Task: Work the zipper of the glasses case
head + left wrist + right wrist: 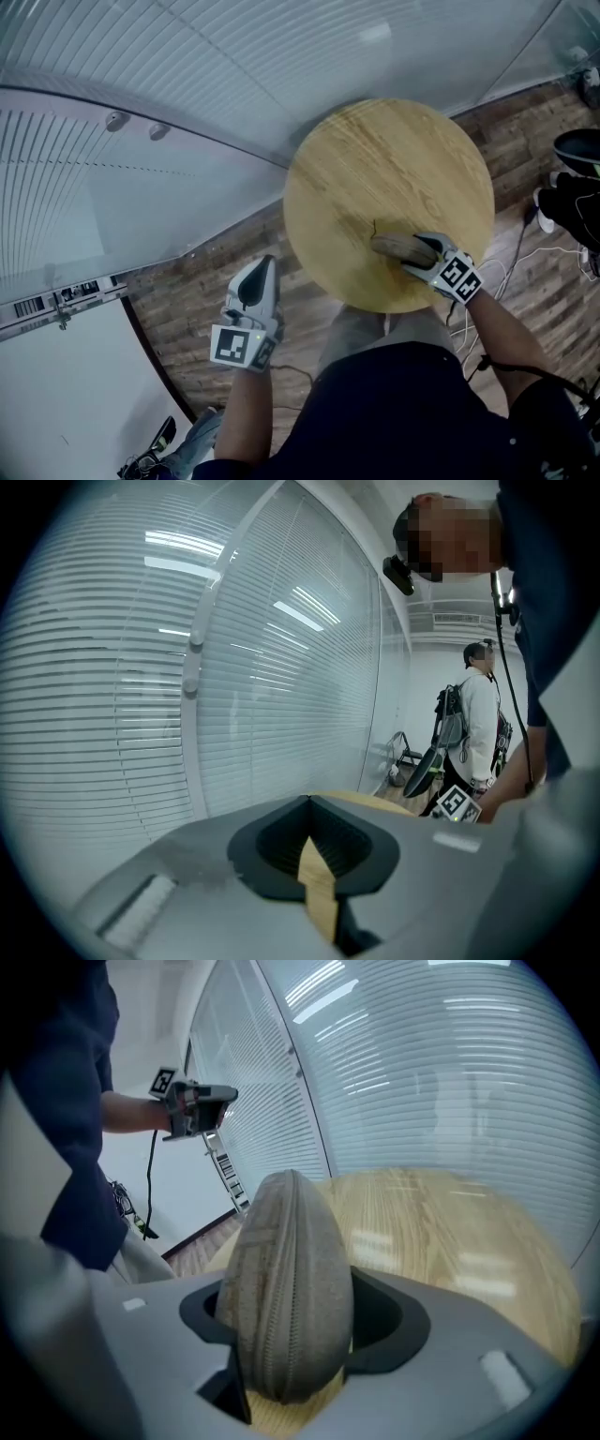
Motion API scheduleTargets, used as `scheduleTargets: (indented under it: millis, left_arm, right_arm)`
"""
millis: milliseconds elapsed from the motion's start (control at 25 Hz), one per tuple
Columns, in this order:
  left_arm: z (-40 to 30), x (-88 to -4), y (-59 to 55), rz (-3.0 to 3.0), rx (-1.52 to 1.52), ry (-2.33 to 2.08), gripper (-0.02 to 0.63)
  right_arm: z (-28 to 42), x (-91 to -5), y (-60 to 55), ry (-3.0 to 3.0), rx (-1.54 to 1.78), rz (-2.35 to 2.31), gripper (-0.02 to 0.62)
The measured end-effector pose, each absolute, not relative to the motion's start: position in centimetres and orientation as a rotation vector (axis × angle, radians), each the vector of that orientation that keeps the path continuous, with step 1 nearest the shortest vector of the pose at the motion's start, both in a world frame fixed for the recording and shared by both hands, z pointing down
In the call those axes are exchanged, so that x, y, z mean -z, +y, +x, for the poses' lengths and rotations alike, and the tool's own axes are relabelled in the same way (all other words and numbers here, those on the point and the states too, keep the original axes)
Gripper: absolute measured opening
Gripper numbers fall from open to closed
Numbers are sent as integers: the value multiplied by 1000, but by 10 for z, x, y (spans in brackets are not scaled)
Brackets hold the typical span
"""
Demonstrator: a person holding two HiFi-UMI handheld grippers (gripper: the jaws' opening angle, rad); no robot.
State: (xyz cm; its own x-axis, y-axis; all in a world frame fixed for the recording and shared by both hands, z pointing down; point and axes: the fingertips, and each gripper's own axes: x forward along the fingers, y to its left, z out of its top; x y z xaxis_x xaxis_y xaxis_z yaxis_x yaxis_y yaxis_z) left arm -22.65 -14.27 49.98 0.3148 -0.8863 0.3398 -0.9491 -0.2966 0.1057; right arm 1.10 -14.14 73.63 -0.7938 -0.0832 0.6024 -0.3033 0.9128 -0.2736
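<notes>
The grey-brown fabric glasses case (pixel 394 246) is at the near edge of the round wooden table (pixel 394 159). My right gripper (pixel 417 258) is shut on it from the right. In the right gripper view the case (pixel 291 1269) stands on edge between the jaws, its zipper line facing the camera and the tabletop (pixel 450 1232) behind it. A thin dark cord (pixel 375 226) sticks out at the case's far left end. My left gripper (pixel 263 272) is off the table to the left, over the floor, shut with nothing in it. In its own view the left gripper (pixel 314 855) points toward the blinds.
A curved glass wall with white blinds (pixel 187 84) runs behind and left of the table. Wooden floor (pixel 187 300) surrounds it. Cables (pixel 530 258) and dark gear (pixel 577 178) lie at the right. Another person (pixel 478 714) stands far off in the left gripper view.
</notes>
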Motion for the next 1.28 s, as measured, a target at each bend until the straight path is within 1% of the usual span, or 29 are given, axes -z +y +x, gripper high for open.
scheduleTargets:
  millis: [280,440,640,720,840,1000,1160,1200,1280]
  left_arm:
    - [-199,-495,-154,2351,-279,-1581,3]
    - [-164,-502,-159,2413,-281,-1487,3]
    - [-136,-497,-169,2463,-192,-1386,3]
    - [-118,-490,-170,2510,-152,-1298,13]
    - [-87,-479,-167,2593,-83,-1178,128]
    - [-56,-460,-161,2666,71,-988,214]
    - [-11,-430,-151,2720,174,-695,343]
    - [-5,-423,-148,2718,188,-631,358]
    - [2,-406,-143,2721,224,-518,360]
  right_arm:
    - [21,-669,-156,-2580,-450,363,295]
    - [30,-624,-164,-2661,-461,428,296]
    - [30,-566,-175,-2763,-419,493,296]
    - [32,-544,-173,-2809,-398,504,296]
    - [36,-516,-160,-2873,-360,499,296]
    - [36,-479,-154,-2984,-322,516,296]
    - [44,-440,-153,-3065,-267,524,296]
    - [44,-432,-152,-3081,-259,517,296]
    - [41,-416,-148,-3121,-247,491,296]
